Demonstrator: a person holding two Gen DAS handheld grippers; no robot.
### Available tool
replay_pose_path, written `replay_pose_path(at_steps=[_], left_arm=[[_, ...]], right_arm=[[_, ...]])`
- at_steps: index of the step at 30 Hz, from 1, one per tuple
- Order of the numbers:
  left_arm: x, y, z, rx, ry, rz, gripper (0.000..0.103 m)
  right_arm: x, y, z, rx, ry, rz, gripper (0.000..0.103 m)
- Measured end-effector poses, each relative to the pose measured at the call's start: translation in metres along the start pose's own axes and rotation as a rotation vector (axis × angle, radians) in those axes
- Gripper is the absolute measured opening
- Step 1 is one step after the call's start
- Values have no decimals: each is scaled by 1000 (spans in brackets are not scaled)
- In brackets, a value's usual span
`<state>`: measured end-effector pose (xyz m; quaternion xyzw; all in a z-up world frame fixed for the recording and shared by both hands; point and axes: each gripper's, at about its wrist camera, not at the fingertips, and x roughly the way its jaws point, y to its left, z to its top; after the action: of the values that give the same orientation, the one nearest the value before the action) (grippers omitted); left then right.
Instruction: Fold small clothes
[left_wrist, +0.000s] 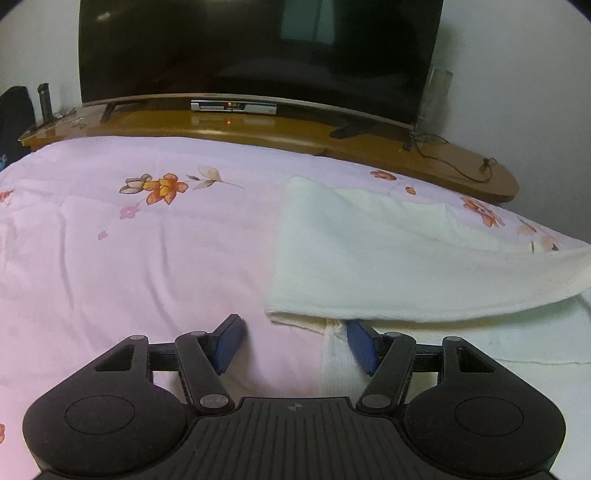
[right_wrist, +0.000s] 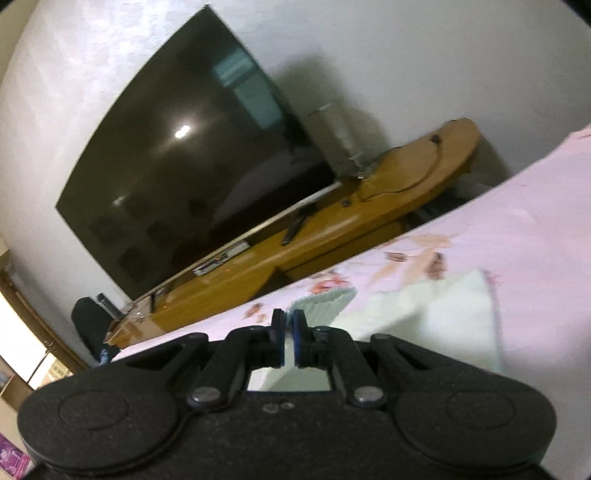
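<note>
The left tool (left_wrist: 295, 341) hovers low over a bed, its 2 blue-padded fingers (left_wrist: 227, 345) spread wide and gripping nothing, the right-hand one at the near edge of a white garment (left_wrist: 369, 258). That garment lies on the pink floral bedspread (left_wrist: 129, 258), right of centre in the left wrist view, one layer lifted and draped across toward the right. The right tool (right_wrist: 289, 332) is raised and tilted, fingers pressed together on an edge of the same white cloth (right_wrist: 424, 317), seen blurred below. Beyond the bed, a wooden TV stand (left_wrist: 258, 127) carries a large dark television (left_wrist: 258, 48) and a silver set-top box (left_wrist: 233, 106) against a white wall.
</note>
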<state>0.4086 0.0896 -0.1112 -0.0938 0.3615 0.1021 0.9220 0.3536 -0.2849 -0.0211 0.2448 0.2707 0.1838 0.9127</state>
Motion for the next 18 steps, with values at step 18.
replay_pose_path(at_steps=[18], left_arm=[[4,11,3,9,-8,-52,63]], right_arm=[[-15,-46,-9,18,17,-156,6]])
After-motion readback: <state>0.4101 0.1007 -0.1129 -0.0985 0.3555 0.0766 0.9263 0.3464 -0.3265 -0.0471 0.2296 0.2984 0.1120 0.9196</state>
